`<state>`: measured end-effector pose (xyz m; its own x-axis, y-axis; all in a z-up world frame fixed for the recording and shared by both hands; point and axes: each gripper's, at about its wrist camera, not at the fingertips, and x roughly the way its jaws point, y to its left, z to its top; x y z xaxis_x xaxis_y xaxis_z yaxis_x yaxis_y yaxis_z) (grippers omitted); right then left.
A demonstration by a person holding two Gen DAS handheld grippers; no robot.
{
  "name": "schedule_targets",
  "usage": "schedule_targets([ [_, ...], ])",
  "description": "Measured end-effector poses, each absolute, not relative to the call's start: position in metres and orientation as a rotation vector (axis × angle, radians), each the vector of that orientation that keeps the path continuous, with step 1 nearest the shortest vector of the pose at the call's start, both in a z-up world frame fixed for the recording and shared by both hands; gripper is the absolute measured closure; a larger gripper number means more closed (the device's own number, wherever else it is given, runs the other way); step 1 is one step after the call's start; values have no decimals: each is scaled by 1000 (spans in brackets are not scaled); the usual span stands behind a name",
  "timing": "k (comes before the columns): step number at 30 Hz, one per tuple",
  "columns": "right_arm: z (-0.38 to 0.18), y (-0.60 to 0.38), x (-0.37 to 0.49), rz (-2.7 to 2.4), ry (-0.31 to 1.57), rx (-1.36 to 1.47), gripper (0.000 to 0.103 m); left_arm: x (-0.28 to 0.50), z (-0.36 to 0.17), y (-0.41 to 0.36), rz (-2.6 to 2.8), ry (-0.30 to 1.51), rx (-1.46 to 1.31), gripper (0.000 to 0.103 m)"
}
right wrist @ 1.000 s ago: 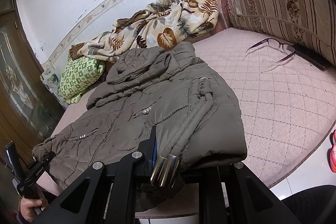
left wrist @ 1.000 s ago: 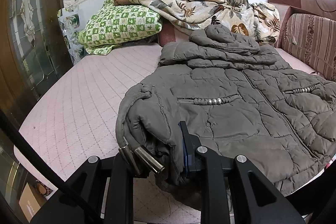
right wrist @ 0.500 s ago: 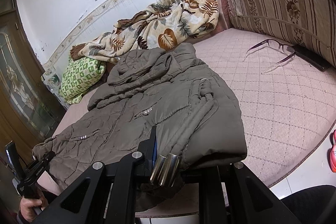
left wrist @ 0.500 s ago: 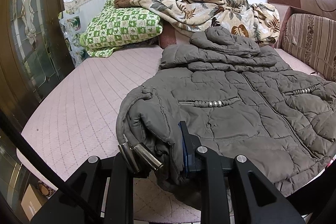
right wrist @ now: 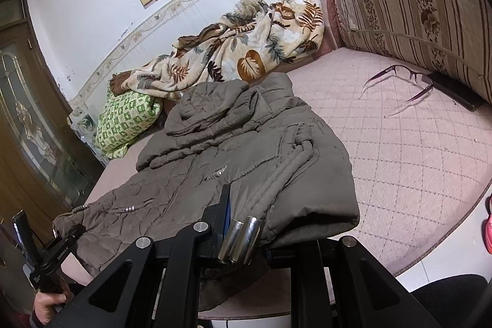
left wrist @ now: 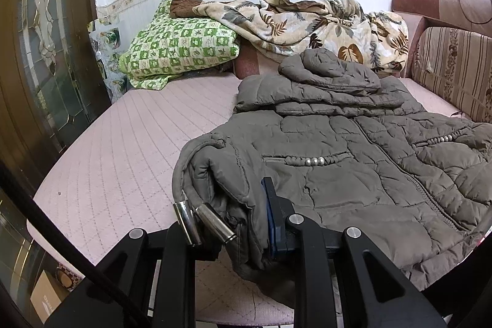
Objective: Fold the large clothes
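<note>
A grey-brown quilted hooded jacket (left wrist: 353,149) lies front up on the pink quilted bed (left wrist: 129,156), hood toward the wall. Its sleeves are folded in over the body. My left gripper (left wrist: 246,223) is shut on the jacket's bottom left hem corner, where two metal cord ends (left wrist: 203,222) hang. My right gripper (right wrist: 246,223) is shut on the bottom right hem corner of the jacket (right wrist: 233,156), beside two metal cord ends (right wrist: 241,239). The left gripper also shows in the right wrist view (right wrist: 58,254), at the jacket's other corner.
A green checked pillow (left wrist: 181,51) and a leaf-print blanket (left wrist: 310,23) lie at the bed's far end. A striped cushion (right wrist: 415,5) stands on the right, with eyeglasses (right wrist: 406,82) and a dark remote (right wrist: 455,89) beside it. A dark wooden glass door (left wrist: 40,51) is on the left.
Both grippers keep their grip on the hem corners. The left wrist view has shifted slightly, with the jacket's hem drawn a little nearer and lower.
</note>
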<state>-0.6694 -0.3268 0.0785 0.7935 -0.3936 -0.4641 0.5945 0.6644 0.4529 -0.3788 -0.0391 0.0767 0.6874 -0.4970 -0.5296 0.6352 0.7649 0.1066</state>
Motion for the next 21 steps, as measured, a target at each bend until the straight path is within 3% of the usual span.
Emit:
schedule_targets([
  [21, 105, -340, -667, -551, 304, 620, 87, -365, 105, -41, -676, 464, 274, 82],
])
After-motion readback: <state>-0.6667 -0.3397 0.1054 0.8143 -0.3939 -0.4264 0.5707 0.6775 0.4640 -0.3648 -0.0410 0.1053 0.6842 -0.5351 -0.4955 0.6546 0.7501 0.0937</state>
